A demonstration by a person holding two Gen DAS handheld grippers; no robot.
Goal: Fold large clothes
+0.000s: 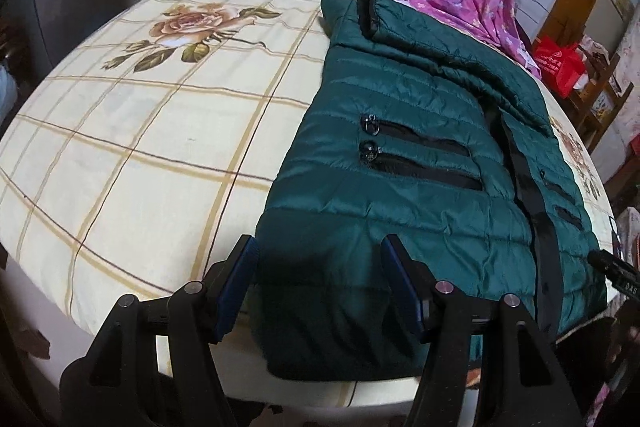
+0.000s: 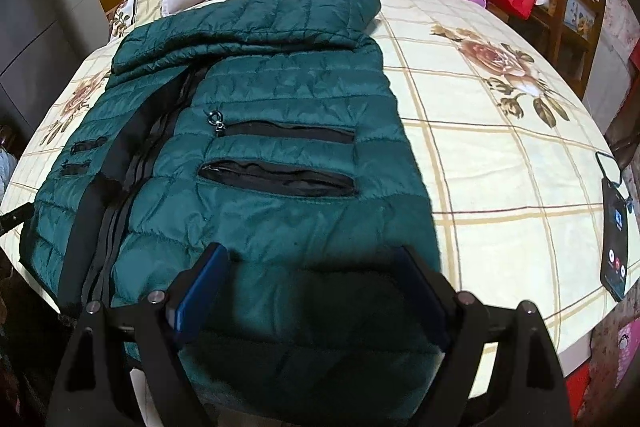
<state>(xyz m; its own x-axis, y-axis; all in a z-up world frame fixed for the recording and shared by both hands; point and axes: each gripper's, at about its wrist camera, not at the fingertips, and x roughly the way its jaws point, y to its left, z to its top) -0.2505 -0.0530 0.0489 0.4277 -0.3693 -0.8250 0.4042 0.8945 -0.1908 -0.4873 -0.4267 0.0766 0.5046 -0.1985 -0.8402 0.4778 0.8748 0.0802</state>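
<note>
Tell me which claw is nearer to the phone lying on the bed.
Right. The phone lies on the bedsheet just right of the right claw, which hangs open over the green jacket's hem. The left claw is at the jacket's opposite corner.

Both grippers angled downward, jaws spread wide.

Left gripper (image 1: 318,251) sits at the bottom centre of its view, black arms fanning out from the lower edge, blue-padded fingers (image 1: 236,287) held well apart with nothing pinched between them. Right gripper (image 2: 310,259) fills the bottom centre of its own view, blue pads (image 2: 200,291) parted just as wide, nothing clamped. The tip of the right one pokes in at the left view's right edge.
</note>
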